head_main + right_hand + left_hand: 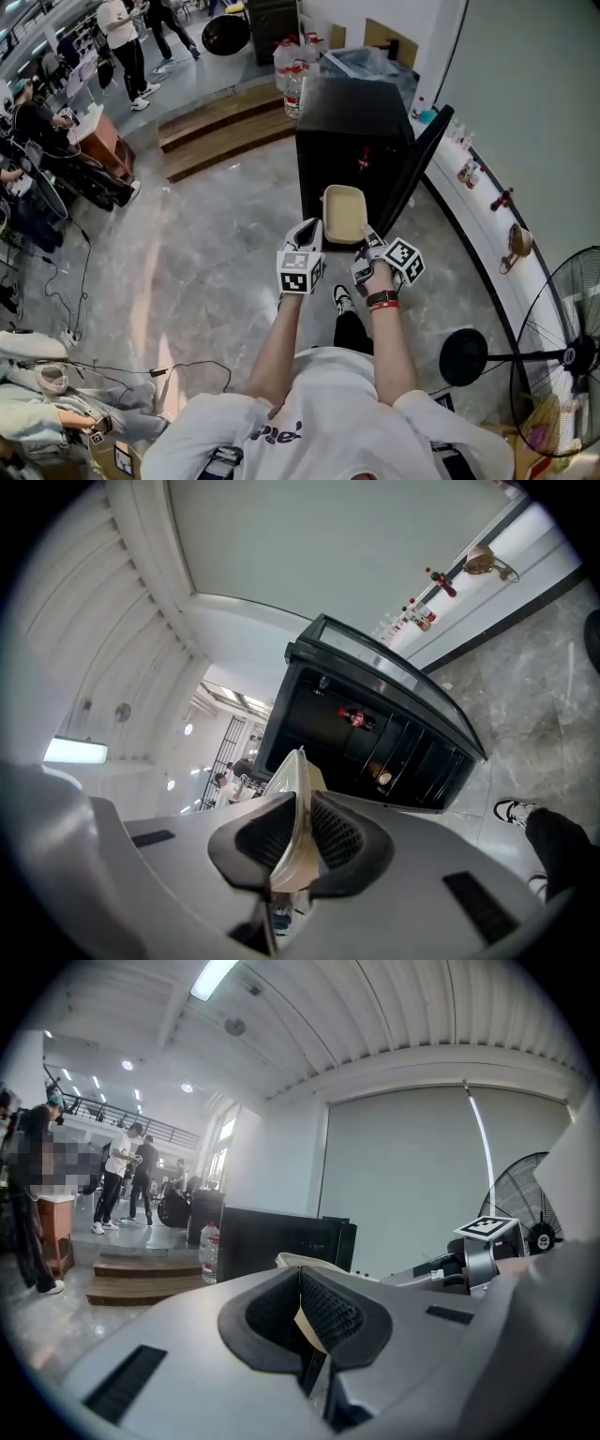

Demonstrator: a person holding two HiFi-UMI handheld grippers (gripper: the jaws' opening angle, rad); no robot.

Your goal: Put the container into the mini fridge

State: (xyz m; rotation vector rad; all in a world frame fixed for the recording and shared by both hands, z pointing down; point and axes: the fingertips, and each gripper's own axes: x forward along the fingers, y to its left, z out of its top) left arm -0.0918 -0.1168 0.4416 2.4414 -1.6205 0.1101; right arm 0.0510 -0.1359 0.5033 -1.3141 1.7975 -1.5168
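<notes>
Left hand-held gripper (315, 232) & right hand-held gripper (367, 240) clamped on container (343, 214) rim. Risk: thin-edge grip slips, or container hits mini fridge (352, 108) edge if approach skewed.

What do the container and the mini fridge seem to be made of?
Container: likely thin plastic, possibly pressed fibre. It is beige and matte, with a thin pale rim that looks slightly translucent in the right gripper view.
Mini fridge: black casing, probably painted metal or plastic. It is smooth, with a soft sheen on its top.
</notes>
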